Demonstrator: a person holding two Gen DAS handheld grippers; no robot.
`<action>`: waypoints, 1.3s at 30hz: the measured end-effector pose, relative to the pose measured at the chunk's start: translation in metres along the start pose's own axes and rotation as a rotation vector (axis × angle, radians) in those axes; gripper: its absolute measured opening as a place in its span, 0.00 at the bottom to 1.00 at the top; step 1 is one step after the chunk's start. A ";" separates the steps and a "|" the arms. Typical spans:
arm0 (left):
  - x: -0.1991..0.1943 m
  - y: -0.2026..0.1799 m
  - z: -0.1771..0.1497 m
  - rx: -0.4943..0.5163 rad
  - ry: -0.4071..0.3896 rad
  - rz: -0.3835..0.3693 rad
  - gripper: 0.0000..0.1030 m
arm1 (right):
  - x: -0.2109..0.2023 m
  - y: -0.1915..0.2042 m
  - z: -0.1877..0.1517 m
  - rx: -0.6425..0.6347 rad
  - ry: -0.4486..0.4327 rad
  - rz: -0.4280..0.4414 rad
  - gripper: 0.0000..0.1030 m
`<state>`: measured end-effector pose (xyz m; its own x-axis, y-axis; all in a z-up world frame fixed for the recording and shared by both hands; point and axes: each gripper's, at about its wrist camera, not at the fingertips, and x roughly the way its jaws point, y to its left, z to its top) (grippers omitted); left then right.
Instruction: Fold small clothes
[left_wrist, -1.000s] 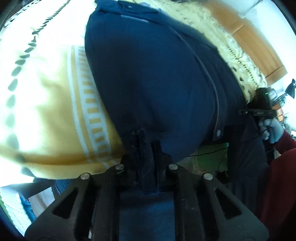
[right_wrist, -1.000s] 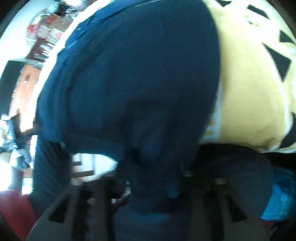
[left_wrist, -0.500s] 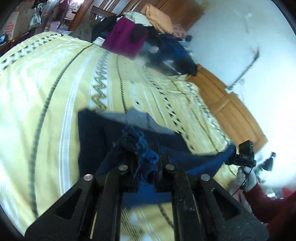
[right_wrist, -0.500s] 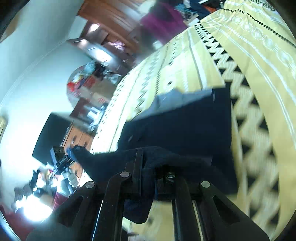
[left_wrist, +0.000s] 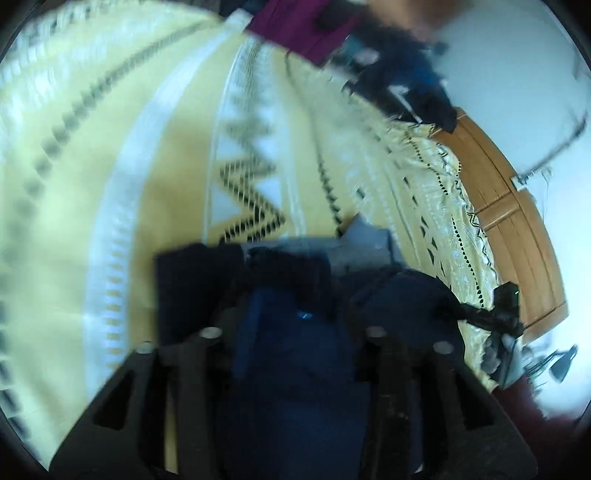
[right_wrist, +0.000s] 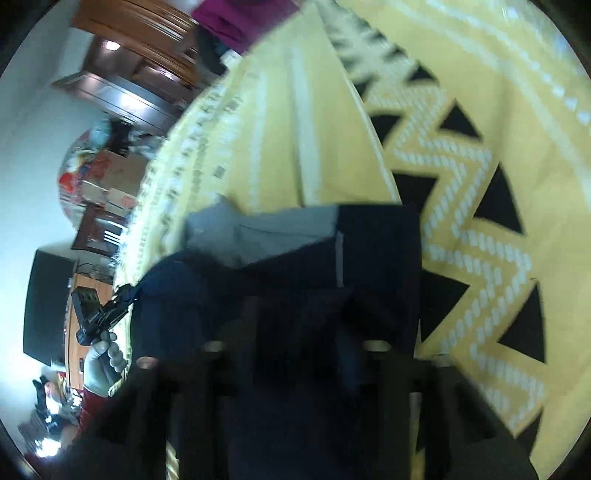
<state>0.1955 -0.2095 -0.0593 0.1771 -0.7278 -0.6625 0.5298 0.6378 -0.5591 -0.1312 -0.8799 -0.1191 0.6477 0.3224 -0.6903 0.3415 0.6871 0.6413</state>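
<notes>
Navy garment (left_wrist: 295, 354), grey lining showing, bunched on yellow zigzag bedspread (left_wrist: 122, 166). Left gripper (left_wrist: 291, 291) apparently clamped on cloth; right gripper (right_wrist: 295, 325) likewise, though blurred. Wooden wardrobe (left_wrist: 517, 236) behind.

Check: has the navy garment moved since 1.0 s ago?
Yes. The navy garment then filled both wrist views, hanging in front of the yellow patterned bedspread; now it sits low, its far part lying on the bedspread.

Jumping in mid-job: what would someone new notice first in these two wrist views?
The dark navy garment fills the lower middle of both views, draped over and between the gripper fingers, with a grey panel at its far edge. Under it spreads the yellow bedspread with bold black-and-white zigzags. At the bed's far end lies a pile of clothes with a magenta piece.
</notes>
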 end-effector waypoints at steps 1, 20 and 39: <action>-0.015 -0.006 -0.003 0.015 -0.029 0.009 0.60 | -0.011 0.004 0.000 0.002 -0.020 0.003 0.53; -0.062 -0.022 -0.165 -0.259 -0.126 0.016 0.76 | -0.004 0.072 -0.035 -0.237 -0.108 -0.153 0.59; -0.018 -0.086 -0.094 0.038 -0.372 0.113 0.13 | 0.105 0.283 -0.035 -0.358 0.192 0.195 0.72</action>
<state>0.0693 -0.2273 -0.0461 0.5207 -0.6998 -0.4890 0.5187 0.7143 -0.4698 0.0091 -0.6288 -0.0218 0.5267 0.5601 -0.6394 -0.0536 0.7726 0.6326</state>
